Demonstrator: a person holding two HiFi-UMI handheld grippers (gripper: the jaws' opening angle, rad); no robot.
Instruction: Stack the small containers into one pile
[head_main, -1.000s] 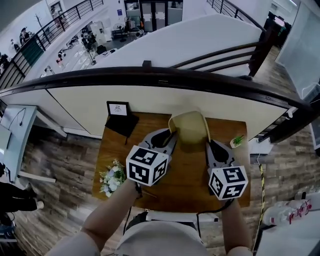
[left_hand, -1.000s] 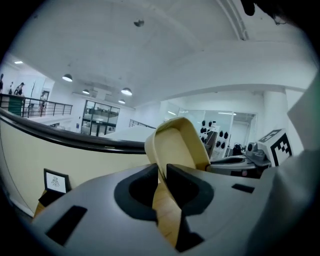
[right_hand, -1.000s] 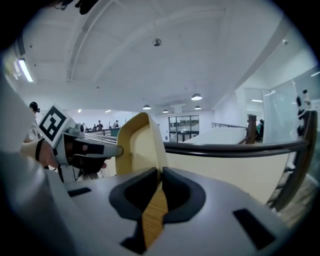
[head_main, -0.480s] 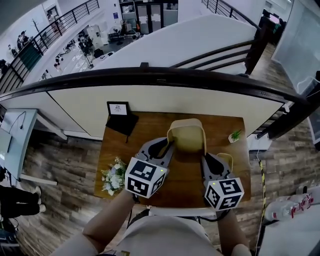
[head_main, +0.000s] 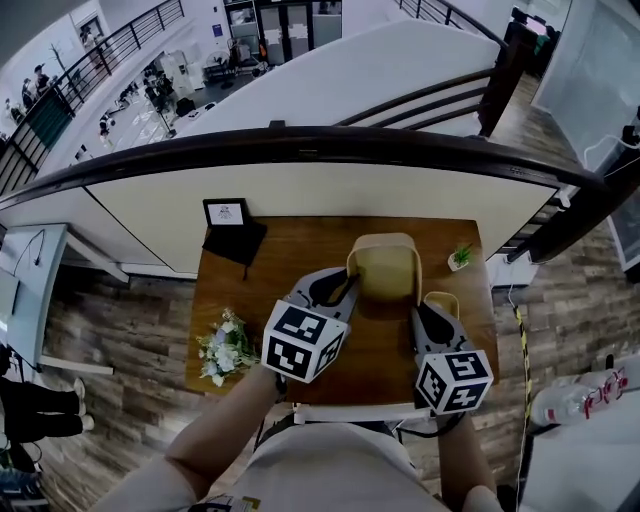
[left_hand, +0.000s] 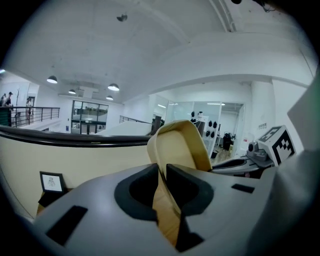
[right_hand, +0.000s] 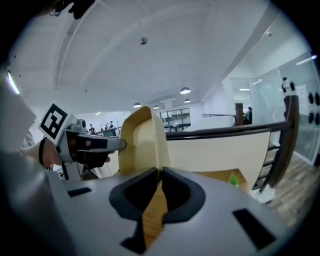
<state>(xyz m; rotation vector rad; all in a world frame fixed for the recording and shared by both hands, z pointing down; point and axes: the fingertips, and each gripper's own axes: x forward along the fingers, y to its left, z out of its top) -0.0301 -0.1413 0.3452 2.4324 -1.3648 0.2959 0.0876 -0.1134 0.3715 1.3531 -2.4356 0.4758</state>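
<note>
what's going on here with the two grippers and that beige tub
A person holds a gripper in each hand, and both are clamped on the same beige tub over a wooden table. The left gripper pinches the tub's left wall and the right gripper its right wall. A second tub shows partly on the table beside the right gripper, so the pile isn't made yet.

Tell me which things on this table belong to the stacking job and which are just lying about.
Job: beige container, gripped by left gripper and right gripper; smaller container beside it.
Lying about: framed card, flower bunch, small potted plant.
</note>
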